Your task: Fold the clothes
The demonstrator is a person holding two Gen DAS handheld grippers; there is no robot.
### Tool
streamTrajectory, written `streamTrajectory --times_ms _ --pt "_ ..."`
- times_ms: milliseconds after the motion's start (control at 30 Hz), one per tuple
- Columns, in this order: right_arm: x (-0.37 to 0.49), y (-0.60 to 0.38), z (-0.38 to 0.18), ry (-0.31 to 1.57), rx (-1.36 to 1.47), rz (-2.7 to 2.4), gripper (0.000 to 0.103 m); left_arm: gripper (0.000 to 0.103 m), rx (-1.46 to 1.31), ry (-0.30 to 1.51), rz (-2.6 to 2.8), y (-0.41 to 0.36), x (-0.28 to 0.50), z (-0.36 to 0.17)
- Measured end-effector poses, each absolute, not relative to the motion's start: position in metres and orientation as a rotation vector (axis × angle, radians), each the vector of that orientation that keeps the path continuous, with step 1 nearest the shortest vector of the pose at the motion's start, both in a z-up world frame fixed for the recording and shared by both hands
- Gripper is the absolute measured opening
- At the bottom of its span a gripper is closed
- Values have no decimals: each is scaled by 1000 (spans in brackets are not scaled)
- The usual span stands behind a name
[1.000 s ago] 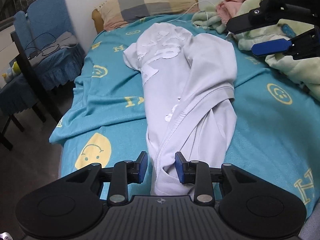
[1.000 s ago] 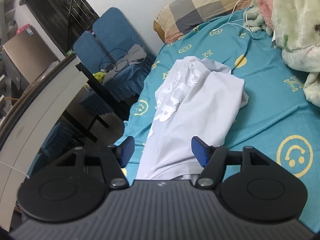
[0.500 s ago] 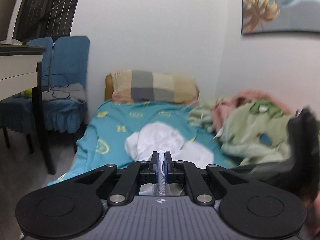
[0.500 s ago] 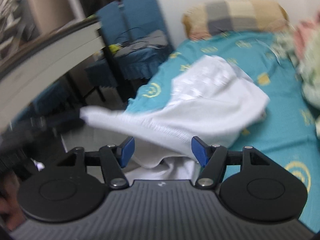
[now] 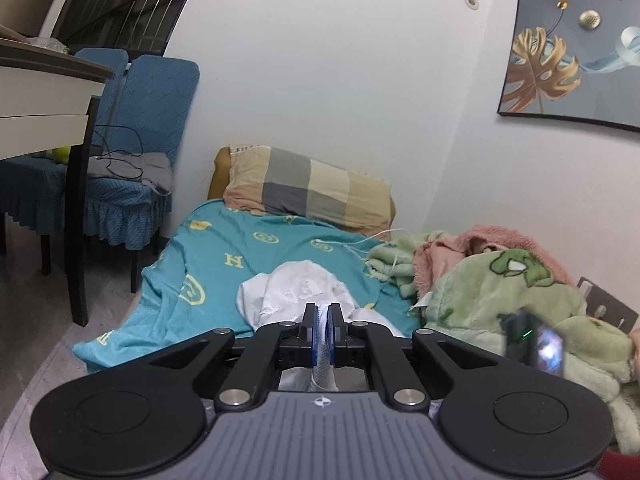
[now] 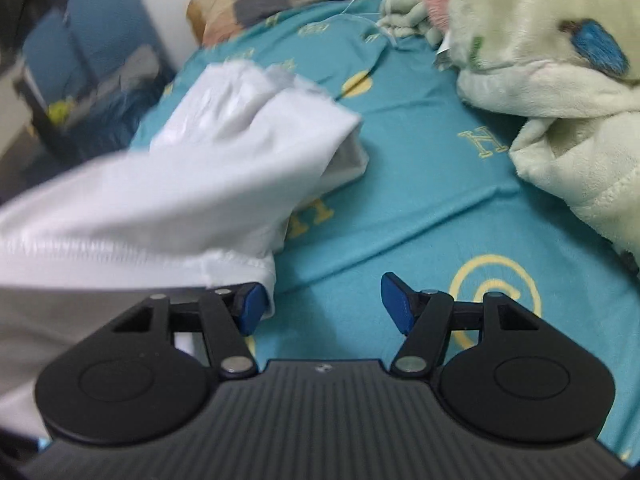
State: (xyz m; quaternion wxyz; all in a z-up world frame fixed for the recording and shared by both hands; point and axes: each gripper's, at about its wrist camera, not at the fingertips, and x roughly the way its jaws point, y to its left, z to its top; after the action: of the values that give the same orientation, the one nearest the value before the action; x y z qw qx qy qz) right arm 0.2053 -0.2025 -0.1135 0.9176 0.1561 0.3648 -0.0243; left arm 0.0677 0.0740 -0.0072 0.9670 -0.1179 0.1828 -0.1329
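Left wrist view: left gripper [image 5: 322, 330] points nearly level, clamped on white garment [image 5: 298, 294] at lower centre. Right gripper [image 6: 322, 306] angles downward over teal bedsheet [image 6: 420, 184], jaws closing, nothing between them; garment [image 6: 192, 184] at left.

One white garment [image 5: 298, 292], one pillow [image 5: 308, 192], perhaps two chairs [image 5: 156, 92].

garment [image 5: 296, 292]: was white, with a glossy white print on its front
bed sheet [image 5: 240, 256]: was teal, patterned with yellow smiley faces and letter H motifs
pillow [image 5: 308, 194]: was checked in grey, beige and tan
blanket [image 6: 560, 92]: was pale green plush with a blue patch, possibly a cartoon figure, since the view was blurred
pink fabric [image 5: 492, 240]: was a fuzzy pink
chairs [image 5: 156, 92]: had blue covers
picture [image 5: 568, 44]: showed gold leaves on grey-blue
gripper pads [image 6: 394, 300]: were blue on black
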Motion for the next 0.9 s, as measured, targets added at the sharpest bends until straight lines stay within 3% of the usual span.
streamTrajectory --times_ms 133,200,233,600,700,767,900 --pt "194 -212 -87 550 372 -14 42 5 -246 394 -258 78 71 -13" --pt "197 -211 -78 520 355 39 11 5 -255 416 -260 79 73 -17" --pt "200 -210 -80 533 360 56 6 5 -260 427 -262 80 74 -20" --pt "179 -197 -53 460 351 205 4 7 -242 679 -226 69 95 -73" --pt "178 -199 -51 462 370 214 4 17 -223 731 -217 57 96 -84" --pt "178 -202 -49 462 388 216 4 32 -213 752 -212 50 96 -88" --pt "176 -206 -46 447 419 233 4 48 -218 764 -168 41 99 -95"
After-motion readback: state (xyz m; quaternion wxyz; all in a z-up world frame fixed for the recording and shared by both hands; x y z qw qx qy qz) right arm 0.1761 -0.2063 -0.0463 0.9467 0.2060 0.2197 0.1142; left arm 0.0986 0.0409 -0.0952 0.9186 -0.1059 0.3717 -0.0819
